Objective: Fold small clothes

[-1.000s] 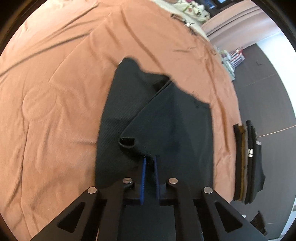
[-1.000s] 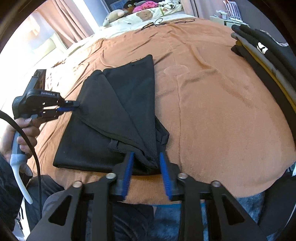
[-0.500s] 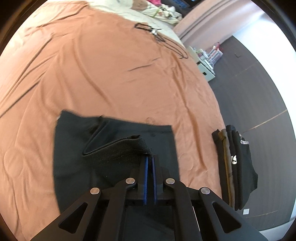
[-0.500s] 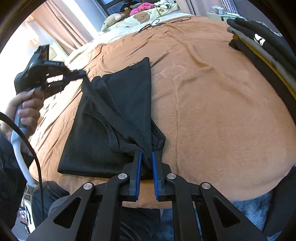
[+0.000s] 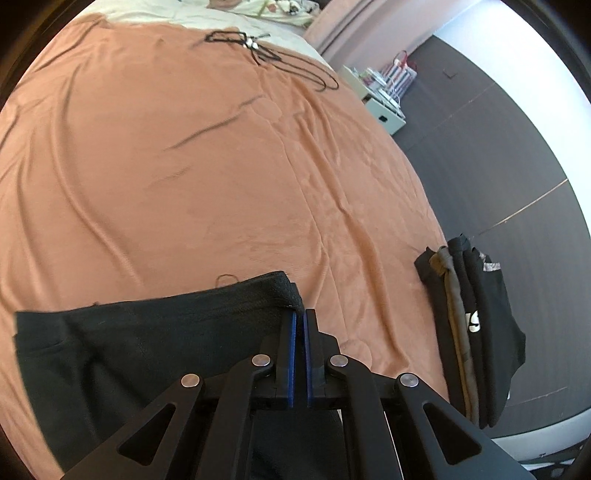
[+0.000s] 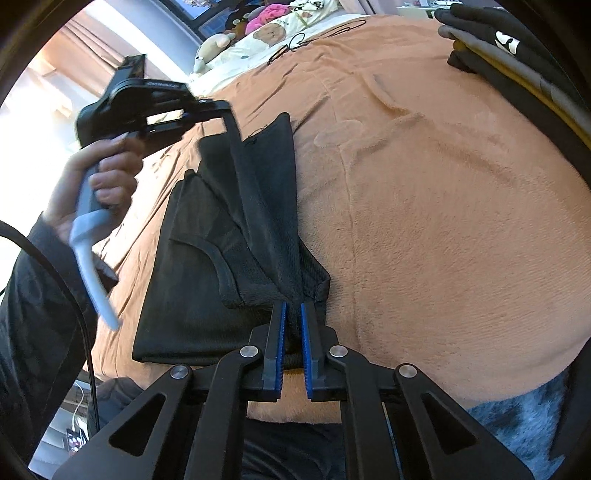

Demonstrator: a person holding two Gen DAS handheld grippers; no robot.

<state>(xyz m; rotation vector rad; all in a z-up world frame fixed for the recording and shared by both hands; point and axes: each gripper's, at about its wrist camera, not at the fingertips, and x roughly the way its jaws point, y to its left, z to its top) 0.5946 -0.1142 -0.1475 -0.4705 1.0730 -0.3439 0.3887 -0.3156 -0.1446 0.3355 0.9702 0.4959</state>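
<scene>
A black mesh garment (image 6: 207, 266) lies partly folded on the orange blanket (image 6: 443, 206). My right gripper (image 6: 291, 310) is shut on a bunched corner of it at the near edge. My left gripper (image 5: 299, 317) is shut on the garment's (image 5: 147, 332) far hem and holds that edge lifted. In the right wrist view the left gripper (image 6: 231, 122) is held by a hand (image 6: 110, 173) above the cloth, a taut fold running from it down to my right fingers.
A stack of folded dark and tan clothes (image 5: 469, 325) sits at the blanket's right edge, also the stack (image 6: 517, 51) at the top right. Black cords (image 5: 266, 51) and plush toys (image 6: 266, 26) lie at the far end. Dark floor (image 5: 498, 147) lies beyond the bed.
My right gripper closed on the garment's near corner. My left gripper lifted its edge and carried it across the garment toward the right, pulling the fold over.
</scene>
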